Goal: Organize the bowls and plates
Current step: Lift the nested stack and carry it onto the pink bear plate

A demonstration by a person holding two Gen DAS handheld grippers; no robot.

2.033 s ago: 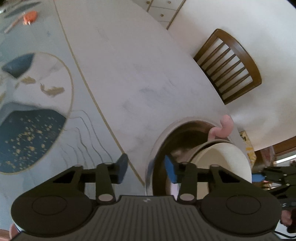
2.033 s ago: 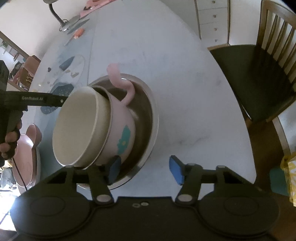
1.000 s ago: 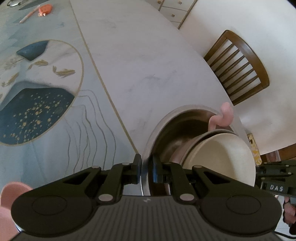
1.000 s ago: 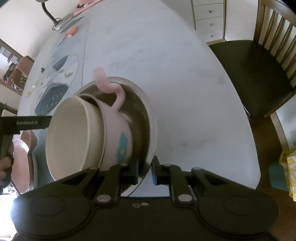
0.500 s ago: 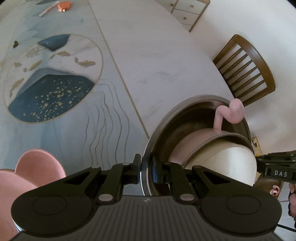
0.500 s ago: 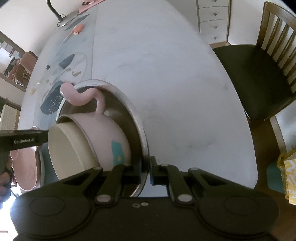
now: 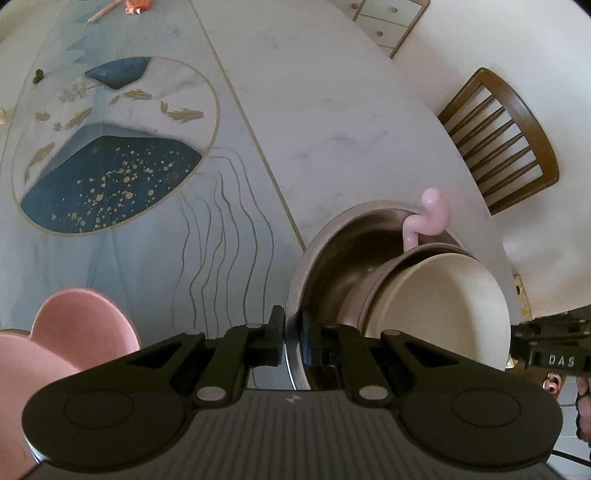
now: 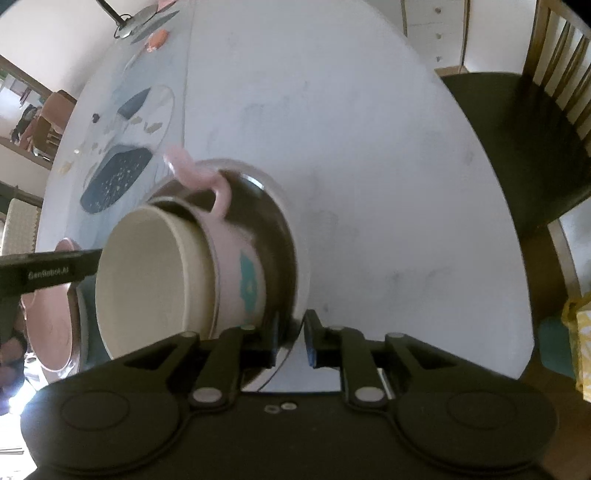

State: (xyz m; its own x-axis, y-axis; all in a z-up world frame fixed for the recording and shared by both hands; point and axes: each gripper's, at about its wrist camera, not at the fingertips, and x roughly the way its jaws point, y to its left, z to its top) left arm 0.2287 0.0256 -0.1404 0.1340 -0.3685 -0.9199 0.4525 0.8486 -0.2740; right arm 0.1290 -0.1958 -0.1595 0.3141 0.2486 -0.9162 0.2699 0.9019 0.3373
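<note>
A white marbled table [image 7: 332, 110] is spreading across both views, with a blue-grey placemat [image 7: 122, 155] bearing a dark whale-and-fish roundel lying on its far-left part, and a wooden slat-backed chair [image 7: 506, 144] standing just off its edge. Near the table's rim a steel bowl [image 7: 332, 258] is sitting tilted, raised on the side the left gripper is pinching, and nested inside it a pink bowl [image 8: 236, 258] with a teal patch and a curled flamingo-neck handle [image 7: 428, 218] is leaning, with a cream bowl [image 7: 443, 299] resting inside that. The left gripper [image 7: 293, 339] is clenching the steel bowl's rim, its pads pressing on either side of the thin metal edge. The right gripper [image 8: 291, 339] is parting its jaws on the opposite side of the same rim; the left pad is sitting close by the metal while the right one is standing clear of it, so the rim lies between them without being squeezed. Beside the left gripper, a pink plate [image 7: 74, 332] with rounded ears is lying on the placemat. At the far end a small orange item [image 7: 136, 3] is showing, too small to identify.
</note>
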